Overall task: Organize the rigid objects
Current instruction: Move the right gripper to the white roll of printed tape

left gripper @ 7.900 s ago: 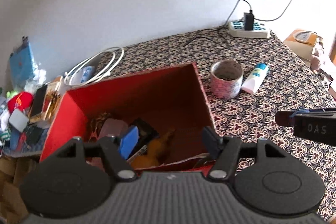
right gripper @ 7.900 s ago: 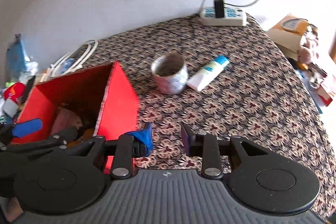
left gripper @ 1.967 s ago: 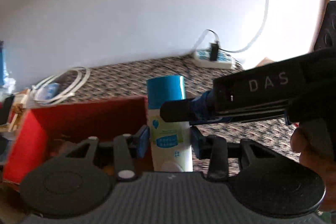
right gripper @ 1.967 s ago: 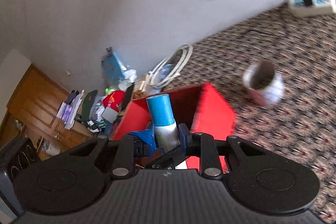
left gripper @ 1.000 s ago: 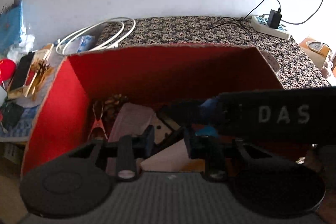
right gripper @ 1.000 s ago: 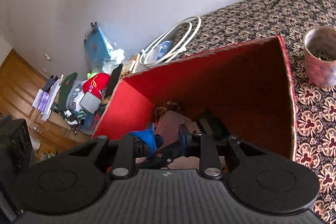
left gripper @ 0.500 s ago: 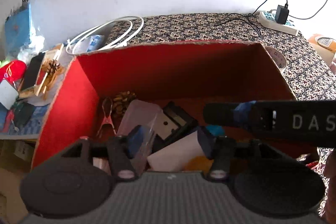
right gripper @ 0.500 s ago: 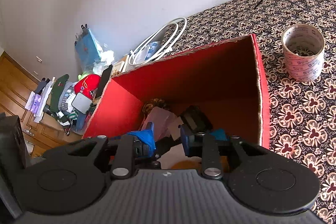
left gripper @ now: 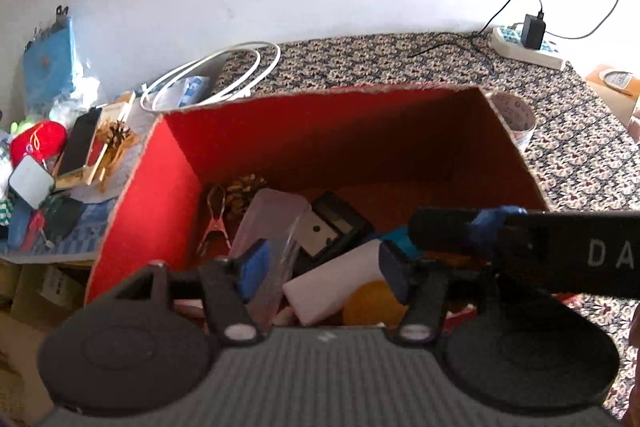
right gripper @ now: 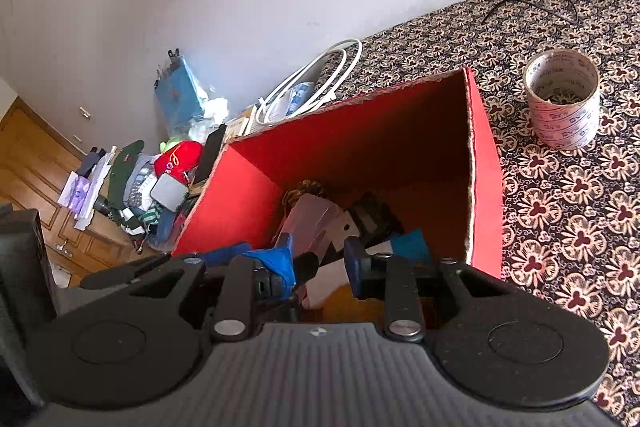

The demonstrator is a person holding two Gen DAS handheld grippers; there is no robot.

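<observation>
Bench: patterned cloth, carrying everything.
Red box: open on the bench, white tube lying inside among clutter.
Left tool: fingers apart, empty, over the box.
Right tool: fingers apart, empty.
Tape roll: just beside the box.

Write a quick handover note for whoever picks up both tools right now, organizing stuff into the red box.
Left tool: open, empty, over the red box.
Right tool: open, empty, at the box's near edge.
Done: white tube with blue cap lies in the box among a clear case, a black holder and a clip.
Left: tape roll stands on the patterned cloth, right of the box.
</observation>
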